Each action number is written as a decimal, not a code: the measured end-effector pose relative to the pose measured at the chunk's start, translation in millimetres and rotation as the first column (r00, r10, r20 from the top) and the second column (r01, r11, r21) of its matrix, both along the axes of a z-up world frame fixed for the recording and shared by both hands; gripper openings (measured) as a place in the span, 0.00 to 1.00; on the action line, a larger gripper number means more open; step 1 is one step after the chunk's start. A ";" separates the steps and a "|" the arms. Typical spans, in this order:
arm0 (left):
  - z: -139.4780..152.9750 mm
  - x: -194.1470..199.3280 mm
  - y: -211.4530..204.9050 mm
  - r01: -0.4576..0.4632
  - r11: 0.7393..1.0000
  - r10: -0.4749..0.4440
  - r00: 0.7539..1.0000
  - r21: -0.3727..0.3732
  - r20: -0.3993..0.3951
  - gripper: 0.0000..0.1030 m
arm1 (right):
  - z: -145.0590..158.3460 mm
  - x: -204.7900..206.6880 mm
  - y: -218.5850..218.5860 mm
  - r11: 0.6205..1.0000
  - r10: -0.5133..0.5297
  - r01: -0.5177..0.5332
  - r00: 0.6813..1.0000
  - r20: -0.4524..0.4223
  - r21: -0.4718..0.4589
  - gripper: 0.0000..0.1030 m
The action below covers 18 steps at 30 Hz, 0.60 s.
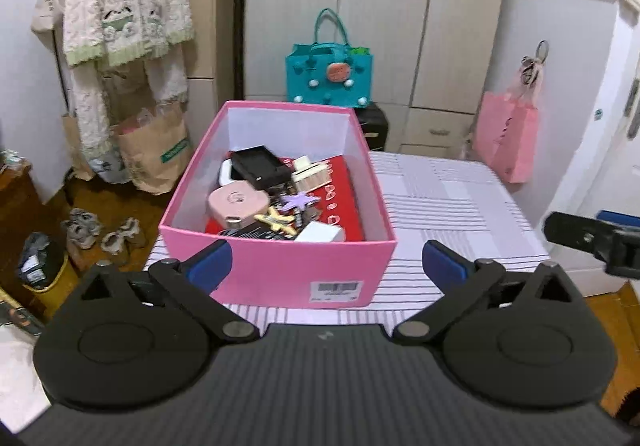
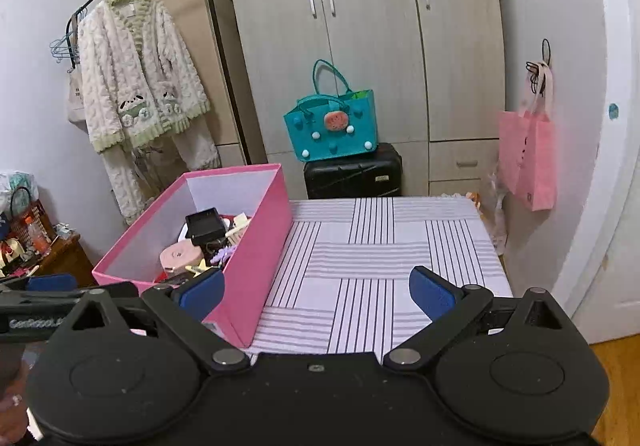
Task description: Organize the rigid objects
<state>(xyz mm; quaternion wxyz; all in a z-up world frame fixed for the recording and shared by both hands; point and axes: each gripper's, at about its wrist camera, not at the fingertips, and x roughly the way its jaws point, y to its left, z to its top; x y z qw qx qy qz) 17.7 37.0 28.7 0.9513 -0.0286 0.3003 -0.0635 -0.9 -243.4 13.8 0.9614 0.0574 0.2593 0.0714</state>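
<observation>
A pink box [image 1: 276,274] stands on the striped table [image 1: 448,206]; it also shows in the right wrist view [image 2: 256,246]. Inside lie a black case [image 1: 260,166], a pink round case [image 1: 236,202], a cream comb-like piece [image 1: 312,176], a purple star clip [image 1: 298,201], a white block [image 1: 320,233] and a red card [image 1: 346,198]. My left gripper [image 1: 326,266] is open and empty, in front of the box's near wall. My right gripper [image 2: 318,290] is open and empty, to the right of the box above the table [image 2: 380,246].
A teal bag [image 2: 332,126] sits on a black suitcase [image 2: 352,174] before the wardrobe. A pink bag [image 2: 528,162] hangs at the right. A clothes rack with a robe [image 2: 140,86] stands at the left. Shoes [image 1: 100,234] and paper bags [image 1: 152,154] lie on the floor.
</observation>
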 end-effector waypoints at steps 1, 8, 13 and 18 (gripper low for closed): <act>-0.6 0.0 -0.4 -0.008 1.000 0.008 1.000 0.007 -0.006 1.00 | -0.6 -2.7 0.1 1.000 -0.005 0.005 1.000 0.002 0.001 0.97; -3.9 -4.7 -6.2 -0.009 0.998 0.010 1.000 0.056 -0.017 1.00 | 1.1 -16.2 1.9 0.995 -0.075 0.077 0.997 0.022 -0.066 0.97; -3.9 -7.8 -10.0 -0.009 0.997 0.010 1.000 0.080 -0.011 1.00 | 2.1 -18.6 -1.6 0.995 -0.083 0.084 0.996 0.012 -0.058 0.97; -2.4 -11.1 -12.0 -0.026 0.995 0.026 1.000 0.101 -0.004 1.00 | 1.8 -22.8 2.3 0.992 -0.082 0.083 0.996 0.020 -0.092 0.97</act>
